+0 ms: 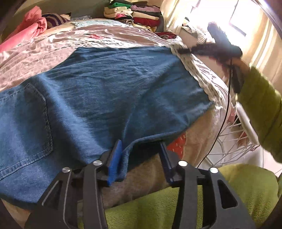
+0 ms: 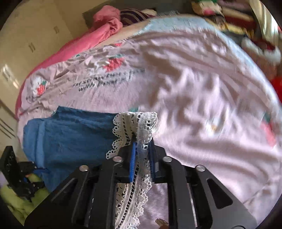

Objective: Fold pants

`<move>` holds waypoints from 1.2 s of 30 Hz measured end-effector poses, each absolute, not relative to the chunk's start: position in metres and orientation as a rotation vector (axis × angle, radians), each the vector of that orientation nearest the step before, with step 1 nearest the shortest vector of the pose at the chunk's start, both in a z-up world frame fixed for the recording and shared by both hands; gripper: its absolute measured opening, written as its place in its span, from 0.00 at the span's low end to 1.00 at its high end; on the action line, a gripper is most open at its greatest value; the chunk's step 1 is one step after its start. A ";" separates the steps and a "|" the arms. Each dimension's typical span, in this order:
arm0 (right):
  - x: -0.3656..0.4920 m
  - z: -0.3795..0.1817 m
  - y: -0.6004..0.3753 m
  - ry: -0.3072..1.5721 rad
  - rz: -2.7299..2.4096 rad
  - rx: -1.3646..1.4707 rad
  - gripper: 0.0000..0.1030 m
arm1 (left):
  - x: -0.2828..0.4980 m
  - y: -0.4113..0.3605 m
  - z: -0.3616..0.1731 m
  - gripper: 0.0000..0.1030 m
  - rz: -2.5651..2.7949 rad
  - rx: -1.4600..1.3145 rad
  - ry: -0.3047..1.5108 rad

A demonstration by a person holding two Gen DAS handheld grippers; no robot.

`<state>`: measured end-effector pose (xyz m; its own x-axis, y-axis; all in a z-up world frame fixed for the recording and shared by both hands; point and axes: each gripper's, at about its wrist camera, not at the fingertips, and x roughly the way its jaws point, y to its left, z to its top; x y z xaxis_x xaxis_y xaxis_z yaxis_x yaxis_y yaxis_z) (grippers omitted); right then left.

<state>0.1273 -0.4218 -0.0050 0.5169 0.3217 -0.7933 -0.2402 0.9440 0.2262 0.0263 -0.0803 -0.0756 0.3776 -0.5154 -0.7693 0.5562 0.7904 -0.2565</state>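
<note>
Blue denim pants [image 1: 105, 91] lie spread on the bed, back pocket at the left. My left gripper [image 1: 141, 158] is open at the pants' near edge, and a fold of denim hangs between its blue-padded fingers [image 1: 115, 158]. In the right wrist view the pants [image 2: 70, 137] lie at the left. My right gripper [image 2: 142, 151] is shut on the white lace trim [image 2: 135, 126] at the edge of the bed cover. The right gripper also shows in the left wrist view [image 1: 220, 47], at the pants' far right corner.
The bed has a pink printed cover [image 2: 193, 88]. A pink blanket [image 1: 30, 30] lies at the back left. Stacks of folded clothes [image 1: 137, 14] stand at the back. A white wire basket [image 1: 234, 137] stands by the bed's right side. The person wears a green fleece [image 1: 176, 202].
</note>
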 end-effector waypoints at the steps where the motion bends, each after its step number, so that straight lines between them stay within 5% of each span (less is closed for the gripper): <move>1: 0.132 -0.003 -0.417 0.968 0.334 0.056 0.06 | 0.026 -0.082 -0.075 0.46 -0.684 0.058 0.964; 8: 0.156 -0.049 -0.404 1.075 0.311 0.006 0.11 | 0.020 -0.082 -0.074 0.53 -0.695 0.059 0.958; 10: 0.152 -0.042 -0.410 1.067 0.286 0.037 0.24 | 0.017 -0.081 -0.071 0.60 -0.699 0.059 0.953; 11: 0.146 -0.036 -0.414 1.056 0.257 0.032 0.45 | 0.015 -0.079 -0.069 0.61 -0.694 0.057 0.949; 12: 0.140 -0.030 -0.417 1.038 0.239 0.031 0.52 | 0.014 -0.075 -0.064 0.61 -0.684 0.048 0.938; 20: 0.051 0.020 -0.422 0.911 0.296 0.005 0.59 | 0.012 0.010 -0.018 0.75 -0.443 -0.120 0.798; 29: 0.002 -0.008 -0.360 0.964 0.428 -0.173 0.60 | 0.020 0.104 -0.013 0.82 -0.019 -0.196 0.779; 31: 0.000 -0.016 -0.352 0.988 0.445 -0.205 0.60 | 0.028 0.111 -0.021 0.93 0.019 -0.231 0.811; 33: 0.002 -0.026 -0.350 1.020 0.449 -0.193 0.61 | 0.038 0.111 -0.032 0.89 -0.022 -0.286 0.848; 34: 0.003 -0.030 -0.349 1.033 0.447 -0.186 0.61 | 0.044 0.112 -0.041 0.70 -0.070 -0.342 0.871; 36: 0.005 -0.037 -0.350 1.061 0.437 -0.172 0.61 | 0.047 0.112 -0.046 0.49 -0.046 -0.329 0.892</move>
<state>0.0054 -0.3499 -0.0374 0.4120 0.2644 -0.8720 -0.4269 0.9015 0.0716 0.0471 0.1123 -0.0460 0.6305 -0.1754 -0.7561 -0.0962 0.9490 -0.3004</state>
